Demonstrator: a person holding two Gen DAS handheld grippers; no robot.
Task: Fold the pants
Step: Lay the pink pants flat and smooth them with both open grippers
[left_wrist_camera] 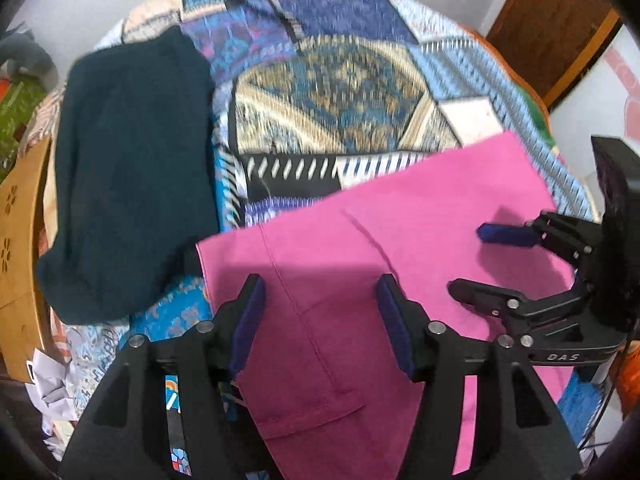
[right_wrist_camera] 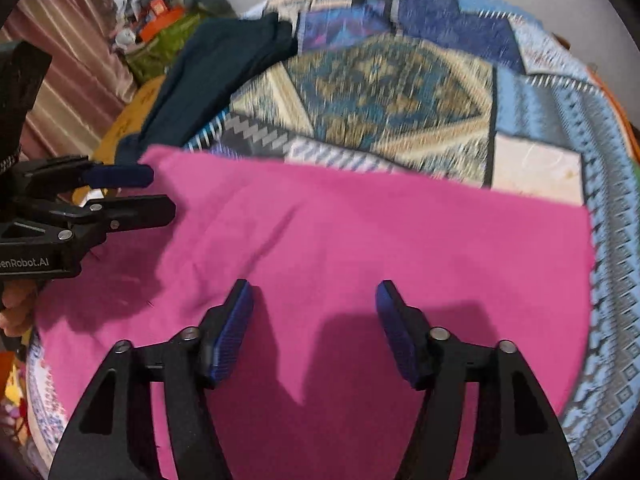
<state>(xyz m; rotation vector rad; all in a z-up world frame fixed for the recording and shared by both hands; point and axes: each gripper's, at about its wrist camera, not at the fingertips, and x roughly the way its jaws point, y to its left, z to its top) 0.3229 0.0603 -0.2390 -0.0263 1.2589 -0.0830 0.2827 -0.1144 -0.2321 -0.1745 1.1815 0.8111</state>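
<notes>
One pair of pink pants (right_wrist_camera: 360,240) lies folded flat on a patterned bedspread (right_wrist_camera: 400,80). Two hand-held grippers hover over it, left (left_wrist_camera: 320,300) and right (right_wrist_camera: 314,308), both spread wide and pinching nothing. Closing low could snag one layer and drag the fold open. One dark garment (left_wrist_camera: 132,168) lies just beside.

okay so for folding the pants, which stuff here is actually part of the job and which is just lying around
Part of the job: pink pants; left gripper and right gripper, both open above them.

Lying around: dark green garment; patterned bedspread; clutter heap beside the bed; wooden door.
</notes>
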